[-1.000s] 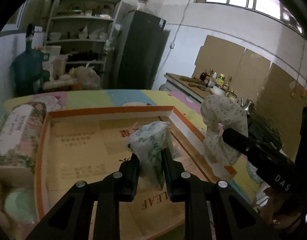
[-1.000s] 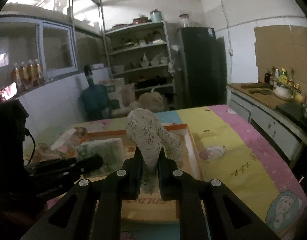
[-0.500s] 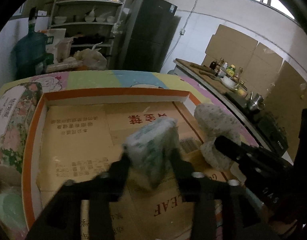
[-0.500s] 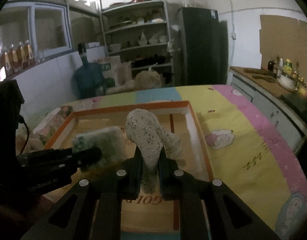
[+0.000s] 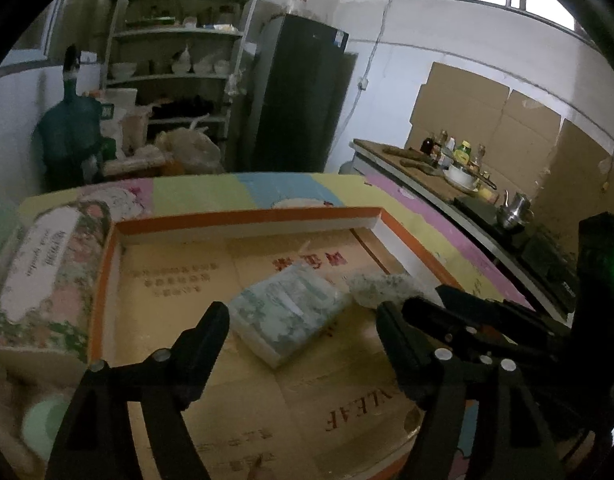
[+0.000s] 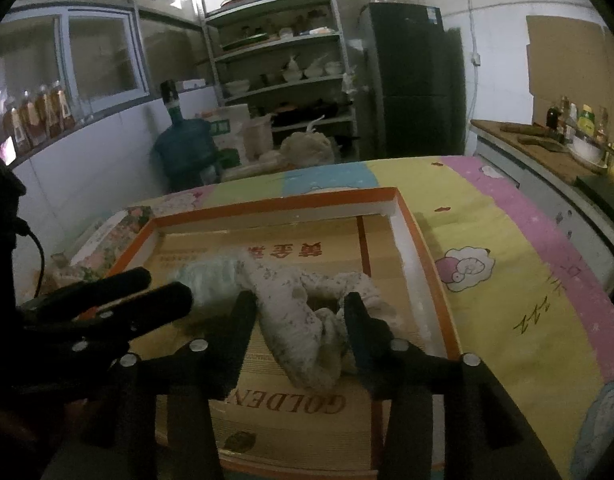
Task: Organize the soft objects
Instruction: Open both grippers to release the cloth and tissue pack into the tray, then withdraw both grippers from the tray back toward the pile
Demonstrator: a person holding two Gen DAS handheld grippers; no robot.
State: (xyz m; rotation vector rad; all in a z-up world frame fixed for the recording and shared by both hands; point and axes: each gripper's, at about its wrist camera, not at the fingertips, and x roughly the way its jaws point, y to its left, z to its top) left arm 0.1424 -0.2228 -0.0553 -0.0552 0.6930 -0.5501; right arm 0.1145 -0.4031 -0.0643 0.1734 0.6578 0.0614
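Kitchen shelves and a dark fridge stand behind a table [image 6: 507, 280] spread with a pastel cartoon cloth, on which sits a shallow cardboard tray [image 6: 407, 216] with an orange rim. Both soft things lie inside it. The tissue pack [image 5: 287, 316] rests flat on the tray floor, just ahead of the left gripper [image 5: 303, 320], whose fingers are opening and stand wide, clear of the pack on both sides. The pack's long axis runs diagonally, from near left to far right in the left wrist view. The floral cloth bundle [image 6: 295, 320] lies just beside it, toward the tray's right wall, stretching away from the right gripper [image 6: 297, 312] more or less along its pointing line. That gripper's fingers are also opening; the bundle's near end sits between them, apparently no longer pinched. Each hand is nearest its own item, so a straight pull back looks enough to leave both where they lie.
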